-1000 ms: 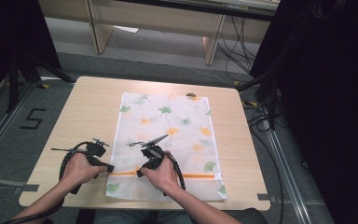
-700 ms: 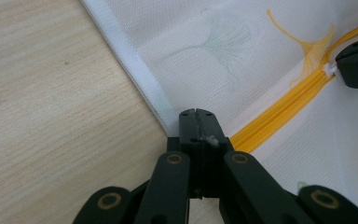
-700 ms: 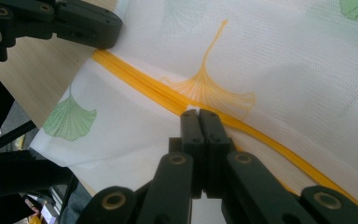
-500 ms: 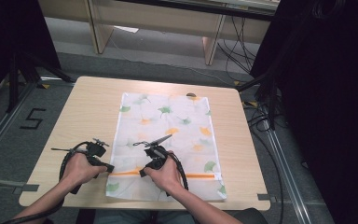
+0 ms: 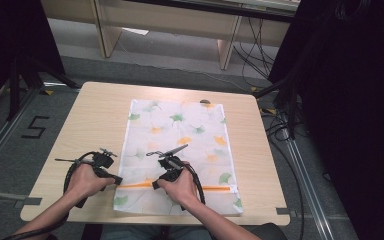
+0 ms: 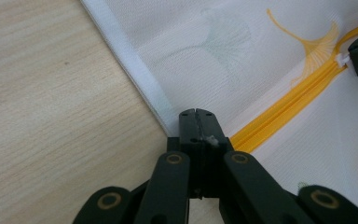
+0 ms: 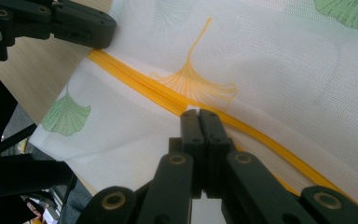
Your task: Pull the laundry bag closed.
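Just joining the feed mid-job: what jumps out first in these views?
The white mesh bag printed with green and orange ginkgo leaves lies flat in the middle of the wooden table. Its bright orange zipper crosses the near end. The left gripper is closed at the zipper's end on the bag's left edge, and the right gripper is closed on the zipper farther along, apparently at the white pull.
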Available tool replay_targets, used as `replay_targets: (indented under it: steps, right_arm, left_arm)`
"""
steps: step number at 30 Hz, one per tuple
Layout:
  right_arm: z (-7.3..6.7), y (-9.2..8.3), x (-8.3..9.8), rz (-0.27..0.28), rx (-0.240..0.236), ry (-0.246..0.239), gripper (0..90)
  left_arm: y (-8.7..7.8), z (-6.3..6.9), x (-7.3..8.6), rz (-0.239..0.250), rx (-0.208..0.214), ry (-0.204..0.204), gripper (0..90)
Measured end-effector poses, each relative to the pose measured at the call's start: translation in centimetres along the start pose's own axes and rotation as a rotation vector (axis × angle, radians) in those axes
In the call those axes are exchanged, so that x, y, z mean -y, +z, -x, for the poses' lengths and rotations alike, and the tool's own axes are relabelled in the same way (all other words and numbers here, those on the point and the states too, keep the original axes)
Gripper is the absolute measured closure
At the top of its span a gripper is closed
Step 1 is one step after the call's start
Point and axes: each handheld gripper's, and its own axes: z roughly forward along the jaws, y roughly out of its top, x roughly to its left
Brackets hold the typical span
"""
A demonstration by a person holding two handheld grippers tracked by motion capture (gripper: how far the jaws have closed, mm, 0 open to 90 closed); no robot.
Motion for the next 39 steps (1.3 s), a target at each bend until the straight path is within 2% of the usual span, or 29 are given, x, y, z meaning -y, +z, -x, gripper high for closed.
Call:
replay_targets:
  steps: [2,4,5,7,9,10,11,12,13,15,16,18,20,21,23,24,25,26,27,29,30,31,32,33,35,38,39]
  right_arm:
    - [0.0,-0.1,0.0,-0.002,-0.003,0.004,90.0]
    - [-0.3,-0.3,0.0,-0.035,0.002,0.058,90.0]
    - [-0.2,-0.2,0.0,-0.034,-0.013,0.061,90.0]
    - [-0.2,-0.2,0.1,-0.031,-0.015,0.048,90.0]
    - [0.3,-0.1,0.1,0.007,-0.026,-0.013,90.0]
    - [0.3,-0.2,0.1,0.002,-0.027,0.008,90.0]
    - [0.5,-0.2,0.2,0.007,-0.015,-0.003,90.0]
    - [0.5,-0.3,0.2,0.002,-0.019,0.007,90.0]
    - [0.6,-0.3,0.3,0.011,-0.025,-0.009,90.0]
    - [0.3,-0.5,0.3,-0.014,-0.029,0.032,90.0]
    - [0.4,-0.4,0.3,-0.007,-0.028,0.019,90.0]
    - [0.4,-0.5,0.3,-0.011,-0.029,0.022,90.0]
    - [0.7,-0.4,0.3,0.006,-0.015,-0.011,90.0]
    - [0.8,-0.6,0.4,-0.005,-0.011,0.015,90.0]
    - [1.0,-0.8,0.5,-0.019,0.003,0.032,90.0]
    - [0.8,-1.0,0.5,-0.04,0.003,0.077,90.0]
    - [0.8,-1.0,0.5,-0.034,0.003,0.071,90.0]
    - [1.1,-1.0,0.5,-0.022,0.003,0.037,90.0]
    - [1.3,-0.9,0.5,0.004,0.004,0.002,90.0]
    - [1.4,-1.0,0.6,0.001,-0.005,0.01,90.0]
    - [1.2,-1.1,0.6,-0.008,-0.007,0.032,90.0]
    - [1.2,-1.1,0.6,-0.002,-0.019,0.031,90.0]
    - [1.5,-1.1,0.6,0.008,-0.01,0.007,90.0]
    - [1.4,-1.3,0.6,-0.002,-0.015,0.035,90.0]
    - [1.7,-1.4,0.7,0.003,-0.011,0.019,90.0]
    - [1.9,-1.7,0.8,0.004,-0.007,0.026,90.0]
    - [1.9,-1.7,0.8,0.003,0.014,0.018,90.0]
  left_arm:
    - [0.0,0.0,0.0,0.0,-0.001,0.004,90.0]
    - [0.0,0.0,0.0,0.001,0.0,0.001,90.0]
    - [0.0,0.0,0.0,0.001,0.001,0.0,90.0]
    - [0.0,0.0,0.0,0.001,0.0,0.001,90.0]
    - [0.0,0.0,0.0,0.001,0.0,0.0,90.0]
    - [0.0,0.0,0.0,0.0,0.0,0.0,90.0]
    - [0.0,0.0,0.0,0.0,0.0,0.0,90.0]
    - [0.0,0.0,0.0,0.0,-0.005,0.008,90.0]
    - [0.0,-0.1,0.0,0.0,-0.006,0.014,90.0]
    - [0.0,-0.1,0.0,-0.001,-0.006,0.013,90.0]
    - [0.0,-0.1,0.0,-0.001,-0.007,0.014,90.0]
    - [0.0,-0.1,0.0,0.0,-0.007,0.014,90.0]
    - [0.0,0.0,0.0,0.001,-0.005,0.004,90.0]
    - [0.0,-0.1,0.0,0.0,-0.007,0.016,90.0]
    - [0.0,-0.1,0.0,0.0,-0.006,0.013,90.0]
    - [0.0,-0.1,0.0,0.0,-0.007,0.013,90.0]
    - [0.0,0.0,0.0,-0.001,-0.006,0.01,90.0]
    - [0.2,0.3,0.0,0.029,-0.004,-0.027,90.0]
    - [0.2,0.3,0.0,0.028,-0.003,-0.029,90.0]
    - [0.0,0.1,0.0,0.006,-0.006,0.0,90.0]
    - [0.0,0.0,0.0,0.0,-0.007,0.012,90.0]
    - [0.0,0.0,0.0,0.0,-0.007,0.011,90.0]
    - [0.0,0.0,0.0,0.0,-0.007,0.009,90.0]
    - [0.0,0.0,0.0,0.0,-0.007,0.009,90.0]
    - [0.0,0.0,0.0,0.0,-0.006,0.006,90.0]
    - [0.0,0.0,0.0,0.0,-0.006,0.007,90.0]
    - [0.2,0.3,0.0,0.028,-0.004,-0.028,90.0]
